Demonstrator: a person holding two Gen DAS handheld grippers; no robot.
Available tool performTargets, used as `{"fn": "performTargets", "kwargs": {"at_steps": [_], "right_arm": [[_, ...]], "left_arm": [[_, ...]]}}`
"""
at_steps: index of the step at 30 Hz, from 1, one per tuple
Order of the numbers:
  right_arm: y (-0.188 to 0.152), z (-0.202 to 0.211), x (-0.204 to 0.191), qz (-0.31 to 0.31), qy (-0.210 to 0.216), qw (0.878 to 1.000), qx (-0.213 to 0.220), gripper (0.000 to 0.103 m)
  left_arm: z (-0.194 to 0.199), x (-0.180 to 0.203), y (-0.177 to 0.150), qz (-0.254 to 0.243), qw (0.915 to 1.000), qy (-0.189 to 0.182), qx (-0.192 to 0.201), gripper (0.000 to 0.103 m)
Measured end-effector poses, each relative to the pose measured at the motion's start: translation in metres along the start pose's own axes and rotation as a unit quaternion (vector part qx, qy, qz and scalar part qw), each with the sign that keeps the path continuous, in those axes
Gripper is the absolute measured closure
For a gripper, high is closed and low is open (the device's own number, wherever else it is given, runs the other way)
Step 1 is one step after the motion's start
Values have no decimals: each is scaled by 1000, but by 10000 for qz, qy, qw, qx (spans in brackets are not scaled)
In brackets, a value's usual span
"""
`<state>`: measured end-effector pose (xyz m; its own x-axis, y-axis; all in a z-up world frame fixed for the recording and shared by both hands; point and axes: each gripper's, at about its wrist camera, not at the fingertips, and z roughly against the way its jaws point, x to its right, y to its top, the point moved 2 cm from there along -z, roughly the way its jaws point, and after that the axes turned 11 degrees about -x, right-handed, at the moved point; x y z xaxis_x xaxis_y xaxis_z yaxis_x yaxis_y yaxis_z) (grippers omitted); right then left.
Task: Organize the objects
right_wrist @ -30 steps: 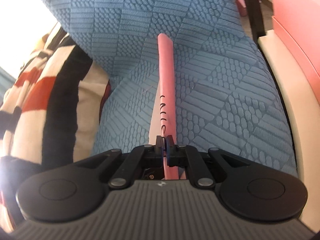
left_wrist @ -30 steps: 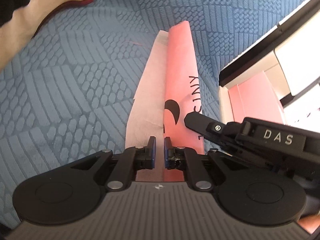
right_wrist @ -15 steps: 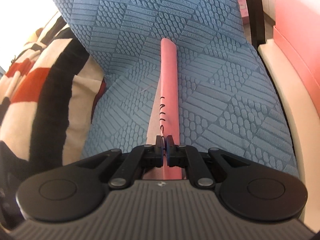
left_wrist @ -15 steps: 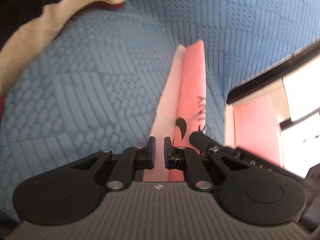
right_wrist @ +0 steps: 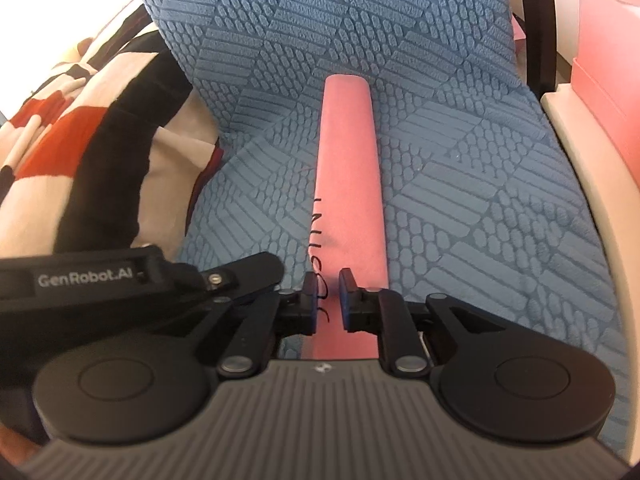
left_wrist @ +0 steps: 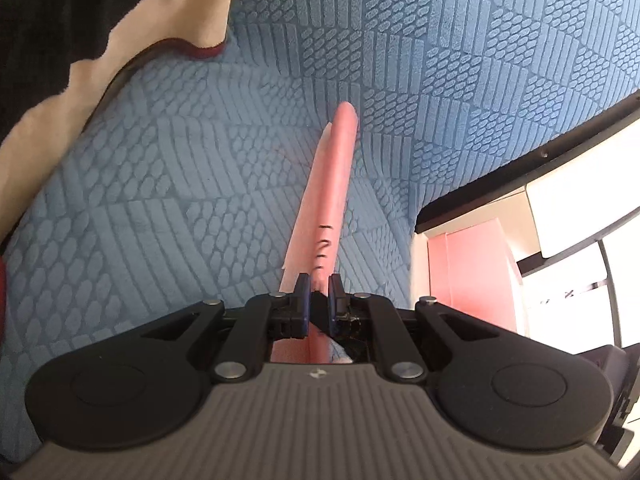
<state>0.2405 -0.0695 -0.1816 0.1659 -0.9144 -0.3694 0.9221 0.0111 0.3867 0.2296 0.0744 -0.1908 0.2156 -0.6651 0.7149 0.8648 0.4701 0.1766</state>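
A folded pink paper bag [right_wrist: 348, 168] with black lettering lies on a blue textured cushion [right_wrist: 460, 200]. It also shows in the left wrist view [left_wrist: 332, 200], edge-on with a paler pink layer beside it. My right gripper [right_wrist: 327, 300] has its jaws a little apart over the bag's near end, no longer clamped on it. My left gripper [left_wrist: 318, 300] has its jaws slightly apart around the bag's near edge; whether they pinch it is unclear. The left gripper's body [right_wrist: 120, 276] shows at the left of the right wrist view.
A striped black, cream and red blanket [right_wrist: 72, 160] lies left of the cushion. A cream frame with a pink box [left_wrist: 472, 272] and white drawers [left_wrist: 580, 208] stands at the right. A black bar [right_wrist: 538, 24] runs along the cushion's right edge.
My right gripper has opened and let go of the pink bag. My left gripper has swung in over the bag's near end, so the bag now appears edge-on between its jaws.
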Motion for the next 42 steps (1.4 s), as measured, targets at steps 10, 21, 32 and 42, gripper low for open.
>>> {"fn": "performTargets", "kwargs": {"at_steps": [10, 21, 32, 42], "right_arm": [[-8, -14, 10, -510, 438, 9977, -100, 89], [-19, -7, 13, -188, 576, 9979, -236, 88], [-43, 25, 30, -193, 875, 9942, -590, 71], [-71, 34, 43, -414, 1063, 9884, -1007, 65]], "left_arm": [[-15, -2, 8, -74, 9994, 232, -240, 92], [-45, 16, 14, -700, 9944, 478, -626, 92], [-54, 20, 11, -931, 9907, 569, -814, 92], [-53, 20, 11, -866, 9919, 512, -776, 92]]}}
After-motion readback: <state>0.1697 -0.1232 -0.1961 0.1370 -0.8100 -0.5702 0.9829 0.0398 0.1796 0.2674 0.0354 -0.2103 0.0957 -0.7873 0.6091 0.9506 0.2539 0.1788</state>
